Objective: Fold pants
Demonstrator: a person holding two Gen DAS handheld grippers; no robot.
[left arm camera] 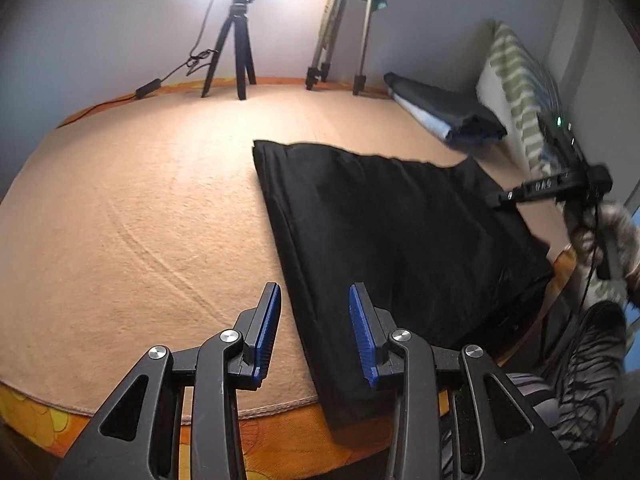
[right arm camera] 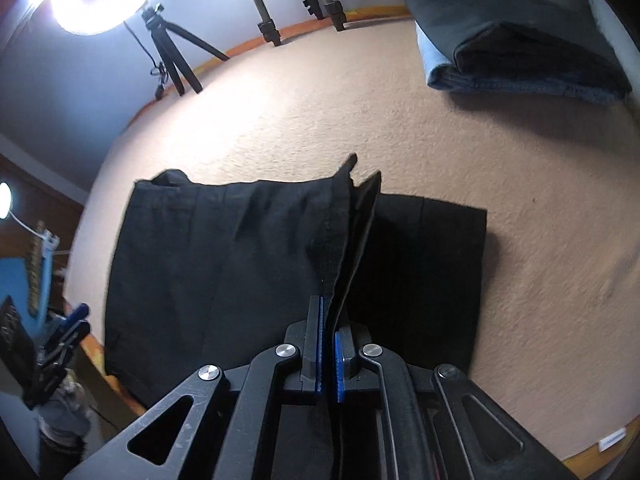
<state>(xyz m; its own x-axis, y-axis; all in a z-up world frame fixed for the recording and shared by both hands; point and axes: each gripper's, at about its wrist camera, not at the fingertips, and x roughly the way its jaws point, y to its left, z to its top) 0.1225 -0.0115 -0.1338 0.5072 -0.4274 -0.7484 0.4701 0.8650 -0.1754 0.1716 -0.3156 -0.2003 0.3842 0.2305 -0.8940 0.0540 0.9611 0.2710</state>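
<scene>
Black pants (left arm camera: 384, 240) lie partly folded on a beige carpeted surface (left arm camera: 140, 208). My left gripper (left arm camera: 314, 300) is open and empty, hovering over the pants' near left edge. My right gripper (right arm camera: 329, 320) is shut on a raised edge of the black pants (right arm camera: 224, 256) and holds it up above the layer lying flat. In the left wrist view the right gripper (left arm camera: 520, 194) shows blurred at the far right, over the pants' right side. In the right wrist view the left gripper (right arm camera: 66, 332) shows at the far left edge.
A stack of folded dark and blue clothes (right arm camera: 520, 52) lies at the back right. A black tripod (left arm camera: 236, 48) and a silver tripod (left arm camera: 344, 32) stand at the back wall under a bright lamp. An orange edge (left arm camera: 280, 440) borders the surface in front.
</scene>
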